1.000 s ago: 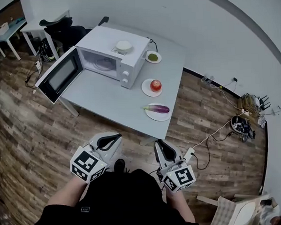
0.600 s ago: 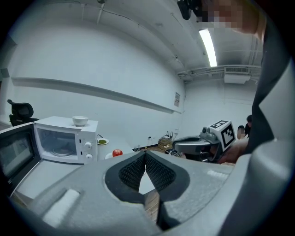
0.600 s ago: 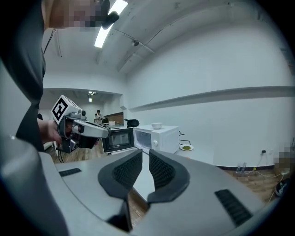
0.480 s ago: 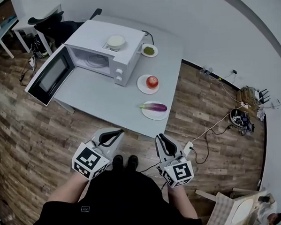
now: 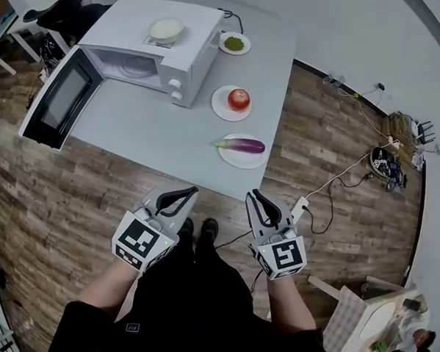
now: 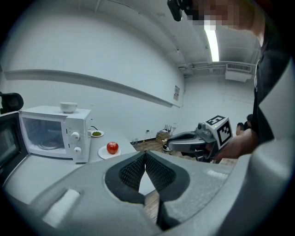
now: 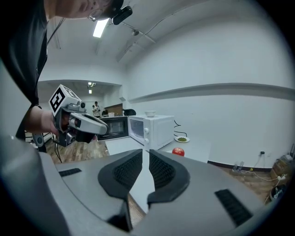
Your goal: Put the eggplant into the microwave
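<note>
You've got one table (image 5: pixel 151 131), one microwave (image 5: pixel 176 41), one bowl (image 5: pixel 166 29), three plates (image 5: pixel 230 158), one apple (image 5: pixel 238 98), one eggplant (image 5: pixel 242 144), and two tools: left tool (image 5: pixel 186 195), right tool (image 5: pixel 256 199).

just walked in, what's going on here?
A person stands short of the table with a claw in each hand, both empty. The left claw has its jaws together, and the right claw has them slightly apart. Nothing is picked up yet. The eggplant lies on a plate near the table's front edge, beside an apple. The microwave stands with its door swung open.
</note>
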Demonstrator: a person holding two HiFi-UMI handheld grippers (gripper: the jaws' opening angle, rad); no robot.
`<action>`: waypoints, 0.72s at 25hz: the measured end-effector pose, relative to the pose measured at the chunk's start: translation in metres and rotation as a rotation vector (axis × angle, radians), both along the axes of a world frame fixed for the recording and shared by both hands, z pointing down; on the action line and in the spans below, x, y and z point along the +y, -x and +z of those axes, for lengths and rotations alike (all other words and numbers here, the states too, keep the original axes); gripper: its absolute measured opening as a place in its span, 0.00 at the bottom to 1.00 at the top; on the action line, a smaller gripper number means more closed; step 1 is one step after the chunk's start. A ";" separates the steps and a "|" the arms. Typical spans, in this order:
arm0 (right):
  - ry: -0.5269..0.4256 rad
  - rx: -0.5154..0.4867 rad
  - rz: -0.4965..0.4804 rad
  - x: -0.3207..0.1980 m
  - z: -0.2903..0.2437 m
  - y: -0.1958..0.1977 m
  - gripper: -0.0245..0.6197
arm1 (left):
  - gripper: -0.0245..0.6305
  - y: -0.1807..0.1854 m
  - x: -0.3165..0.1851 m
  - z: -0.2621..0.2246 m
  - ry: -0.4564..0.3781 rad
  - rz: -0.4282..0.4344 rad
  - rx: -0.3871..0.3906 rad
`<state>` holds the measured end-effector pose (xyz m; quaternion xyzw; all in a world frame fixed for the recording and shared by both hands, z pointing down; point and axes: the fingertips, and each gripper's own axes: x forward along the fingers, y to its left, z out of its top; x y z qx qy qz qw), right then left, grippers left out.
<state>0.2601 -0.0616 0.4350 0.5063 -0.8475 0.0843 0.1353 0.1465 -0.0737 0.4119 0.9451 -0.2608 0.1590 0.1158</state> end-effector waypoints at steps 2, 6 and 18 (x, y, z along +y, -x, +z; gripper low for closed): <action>0.010 -0.004 0.018 -0.007 0.010 -0.005 0.10 | 0.05 -0.004 -0.006 0.011 0.012 -0.003 -0.004; 0.035 0.030 0.018 -0.021 0.033 -0.014 0.10 | 0.05 -0.012 -0.016 0.030 0.027 0.000 -0.016; 0.123 0.121 -0.021 -0.046 0.106 -0.019 0.10 | 0.05 -0.028 -0.046 0.086 0.053 -0.003 -0.017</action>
